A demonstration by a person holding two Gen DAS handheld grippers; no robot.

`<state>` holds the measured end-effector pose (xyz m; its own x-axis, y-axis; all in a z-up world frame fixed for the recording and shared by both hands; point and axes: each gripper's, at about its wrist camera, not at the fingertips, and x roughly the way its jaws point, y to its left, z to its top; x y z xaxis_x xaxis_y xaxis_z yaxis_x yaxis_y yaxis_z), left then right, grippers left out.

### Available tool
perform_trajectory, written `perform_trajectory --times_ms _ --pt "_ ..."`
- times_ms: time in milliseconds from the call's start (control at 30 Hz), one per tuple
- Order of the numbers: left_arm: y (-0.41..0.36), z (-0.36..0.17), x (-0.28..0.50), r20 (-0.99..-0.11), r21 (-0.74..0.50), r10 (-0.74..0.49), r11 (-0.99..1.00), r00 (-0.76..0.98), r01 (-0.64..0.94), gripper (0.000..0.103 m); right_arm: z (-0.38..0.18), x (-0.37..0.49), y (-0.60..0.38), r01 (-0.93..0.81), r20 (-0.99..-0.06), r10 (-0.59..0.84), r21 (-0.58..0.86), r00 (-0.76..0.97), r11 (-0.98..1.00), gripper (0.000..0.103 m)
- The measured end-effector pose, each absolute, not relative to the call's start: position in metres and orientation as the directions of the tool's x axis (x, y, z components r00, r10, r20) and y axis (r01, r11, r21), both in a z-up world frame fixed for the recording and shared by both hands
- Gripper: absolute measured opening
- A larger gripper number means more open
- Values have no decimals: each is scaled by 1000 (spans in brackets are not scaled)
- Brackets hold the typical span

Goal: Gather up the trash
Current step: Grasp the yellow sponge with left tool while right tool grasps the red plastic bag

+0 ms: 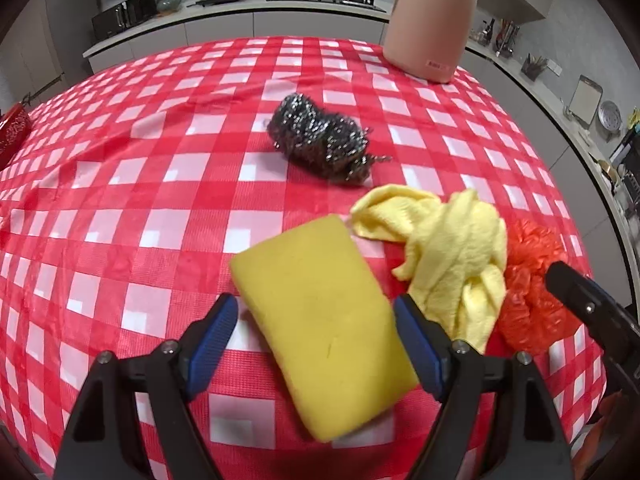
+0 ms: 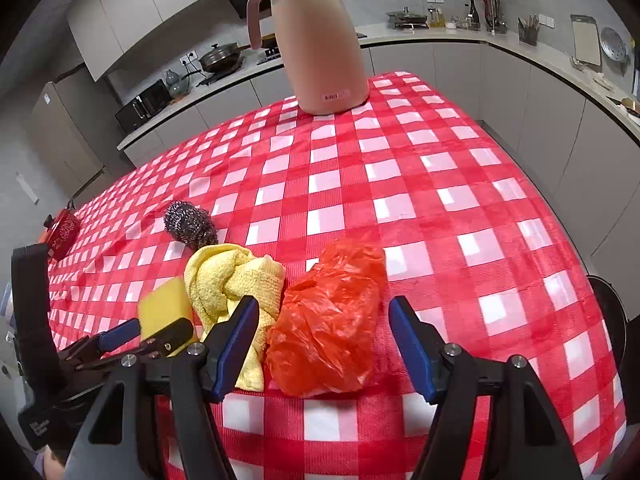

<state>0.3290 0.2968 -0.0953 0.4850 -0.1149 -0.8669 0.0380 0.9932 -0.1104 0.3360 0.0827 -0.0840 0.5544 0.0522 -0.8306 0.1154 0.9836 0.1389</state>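
Note:
A yellow sponge point(image 1: 324, 320) lies on the red checked tablecloth point(image 1: 140, 184) between the fingers of my open left gripper point(image 1: 316, 316), which does not press on it. A crumpled yellow cloth point(image 1: 452, 252) lies right of the sponge, and a crumpled orange plastic bag point(image 1: 528, 284) right of the cloth. A steel wool scrubber point(image 1: 320, 140) lies farther back. In the right wrist view my open right gripper point(image 2: 324, 316) straddles the orange bag point(image 2: 328, 320). The cloth point(image 2: 232, 276), sponge point(image 2: 164, 304), scrubber point(image 2: 190, 224) and left gripper point(image 2: 148, 332) show to its left.
A pink kettle jug point(image 2: 320, 44) stands at the table's far side; it also shows in the left wrist view point(image 1: 428, 28). A red pot point(image 2: 64, 232) sits at the far left edge. Kitchen counters point(image 2: 440, 40) with cookware surround the table.

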Motion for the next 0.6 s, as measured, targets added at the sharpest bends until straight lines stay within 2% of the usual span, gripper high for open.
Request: perform_trajectory --times_ms 233,467,600 --pt "317 -93 319 -872 -95 -114 993 476 64 82 -103 344 85 139 -856 57 149 514 979 69" --pt "327 -96 318 -885 -154 -152 988 439 30 82 -113 347 77 170 -866 58 162 496 972 69" --pt "318 -99 320 -888 -104 -111 994 447 41 82 -113 348 81 158 -864 52 150 501 976 69"
